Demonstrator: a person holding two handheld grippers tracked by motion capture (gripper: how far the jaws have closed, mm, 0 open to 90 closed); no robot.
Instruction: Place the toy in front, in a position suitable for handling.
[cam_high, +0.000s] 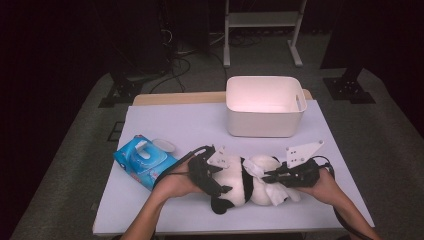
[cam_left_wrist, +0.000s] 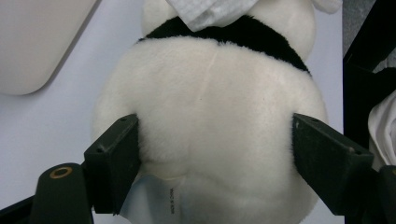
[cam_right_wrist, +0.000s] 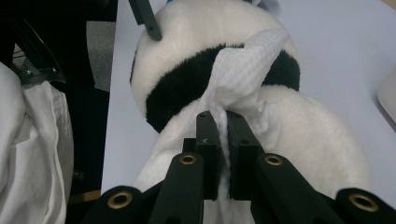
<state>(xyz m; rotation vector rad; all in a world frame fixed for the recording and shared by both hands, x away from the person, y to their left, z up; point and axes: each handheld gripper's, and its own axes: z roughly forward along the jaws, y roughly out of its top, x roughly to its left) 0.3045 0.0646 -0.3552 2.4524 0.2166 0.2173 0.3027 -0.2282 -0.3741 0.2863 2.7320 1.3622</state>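
A black-and-white panda plush (cam_high: 256, 184) lies on its side at the front middle of the white table (cam_high: 175, 125). My left gripper (cam_high: 223, 181) comes from the left and is shut on the plush's white body (cam_left_wrist: 210, 102), one jaw pressed into each side. My right gripper (cam_high: 268, 175) reaches in from the right, shut on a white wet wipe (cam_high: 254, 167). In the right gripper view the wipe (cam_right_wrist: 247, 70) runs from my right gripper (cam_right_wrist: 223, 123) up across the panda's black band (cam_right_wrist: 182, 88). More white wipe shows in the left gripper view above the band.
A white plastic bin (cam_high: 265, 122) stands at the back middle of the table. A blue pack of wipes (cam_high: 142, 162) lies at the left with its lid (cam_high: 164, 145) flipped open. Dark floor with cables and stands surrounds the table.
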